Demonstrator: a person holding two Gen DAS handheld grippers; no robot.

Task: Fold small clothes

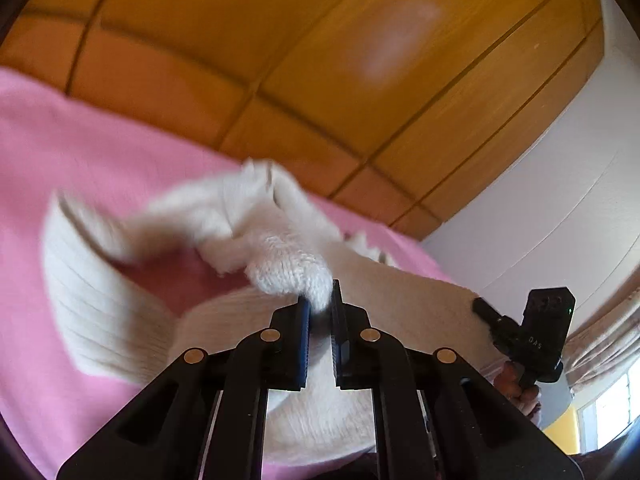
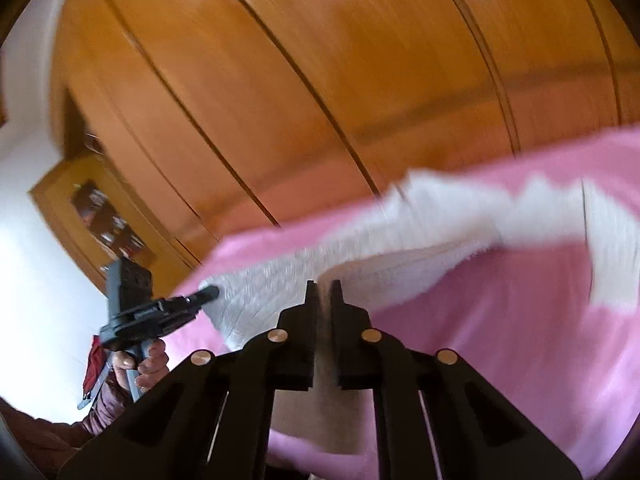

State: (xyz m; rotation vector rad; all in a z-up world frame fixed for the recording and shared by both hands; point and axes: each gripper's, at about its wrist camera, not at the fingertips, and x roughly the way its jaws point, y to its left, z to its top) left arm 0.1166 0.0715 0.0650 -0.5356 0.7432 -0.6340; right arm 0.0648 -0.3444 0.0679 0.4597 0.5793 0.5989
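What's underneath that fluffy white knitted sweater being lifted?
Under the white knitted sweater lies a pink blanket, showing through the gap beneath its raised sleeve. Whatever the blanket covers is hidden, and so is the part right below the sweater's body.

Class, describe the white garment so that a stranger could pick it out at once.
Start at the pink blanket before the orange wooden wardrobe doors. The fuzzy white knitted garment hangs over it, pinched at two spots by black grippers. It is the only white, ribbed thing there.
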